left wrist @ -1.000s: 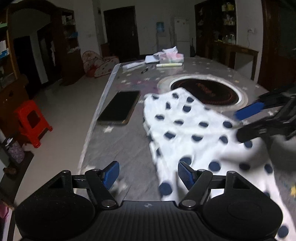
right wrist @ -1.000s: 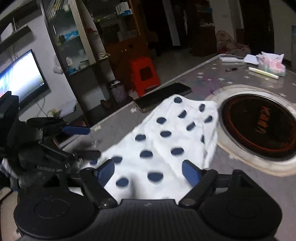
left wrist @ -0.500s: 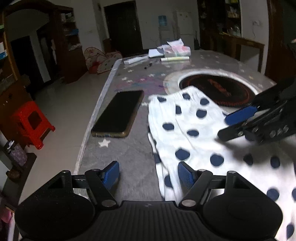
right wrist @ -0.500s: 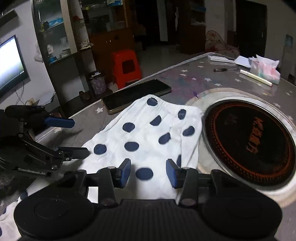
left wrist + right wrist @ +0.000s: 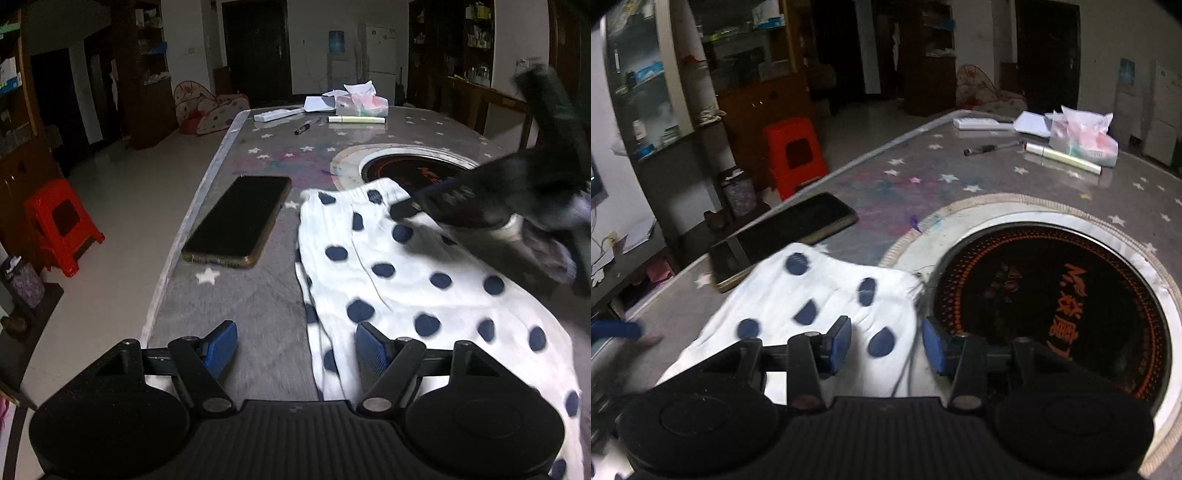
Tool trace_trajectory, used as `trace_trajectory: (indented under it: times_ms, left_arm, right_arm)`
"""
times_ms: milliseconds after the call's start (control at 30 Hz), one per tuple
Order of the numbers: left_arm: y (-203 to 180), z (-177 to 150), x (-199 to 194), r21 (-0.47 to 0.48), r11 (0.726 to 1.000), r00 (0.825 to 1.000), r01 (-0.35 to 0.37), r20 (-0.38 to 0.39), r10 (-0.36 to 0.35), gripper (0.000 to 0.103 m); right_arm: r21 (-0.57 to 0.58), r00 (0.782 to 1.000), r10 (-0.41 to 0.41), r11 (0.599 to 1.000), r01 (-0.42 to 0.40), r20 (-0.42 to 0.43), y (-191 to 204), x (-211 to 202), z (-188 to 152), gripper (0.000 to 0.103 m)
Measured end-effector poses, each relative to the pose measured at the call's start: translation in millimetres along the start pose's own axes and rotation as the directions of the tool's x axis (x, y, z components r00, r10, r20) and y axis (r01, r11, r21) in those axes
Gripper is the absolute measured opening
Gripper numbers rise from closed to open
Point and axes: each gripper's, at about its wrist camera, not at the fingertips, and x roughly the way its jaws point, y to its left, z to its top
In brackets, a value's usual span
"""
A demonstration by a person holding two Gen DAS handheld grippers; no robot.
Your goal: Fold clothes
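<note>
Two claws over a white cloth w/ navy dots, which lies spread on the grey star-print desk. Nearest: left claw is released, blue pads wide apart; its right pad sits over the cloth's near-left edge, left pad over bare desk, nothing between them gripped. Right claw is also spread, pads apart w/ the cloth's far hem area between them, fabric not pinched as far as I can see. From the left wrist view the right claw shows as a dark blurred shape low over the cloth's far end. Just left of the cloth, a black phone lies flat, close to the cloth but apart in the left view; in the right view the cloth corner seems to overlap its near end, can't tell for sure. Beyond the cloth's far hem, a round black cooktop w/ orange markings is set in the desk, cloth edge just reaching its rim. Farther on: marker pen, pale tube, tissue pack, white remote, papers. Off the desk to the left, a red stool on the floor.
</note>
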Motion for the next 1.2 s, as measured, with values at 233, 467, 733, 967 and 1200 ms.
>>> trace_trajectory:
  times_ms: [233,467,733,967,1200]
  left_arm:
    - [-6,-19,-24,-0.025,0.999,1.000,0.027,-0.014,-0.027,0.078]
    - [-17,-36,-43,-0.035,0.998,0.998,0.048,-0.041,-0.049,0.080]
    - [-23,-53,-58,-0.049,0.997,0.996,0.055,-0.072,-0.058,0.082]
    - [-23,-68,-73,-0.074,0.996,0.993,0.048,-0.106,-0.056,0.084]
    - [-19,-85,-98,-0.086,0.996,0.993,0.033,-0.112,-0.042,0.088]
  right_arm:
    - [0.027,1.000,0.021,0.999,-0.021,0.003,-8,21,2,0.050]
    - [0.033,1.000,0.010,0.999,-0.011,0.012,-13,17,1,0.031]
    - [0.079,0.999,0.041,0.996,-0.044,0.036,-15,10,3,0.011]
    - [0.105,0.992,0.090,0.990,-0.099,0.087,-9,-18,7,0.008]
    - [0.069,0.977,0.164,0.982,-0.175,0.135,16,-70,5,0.007]
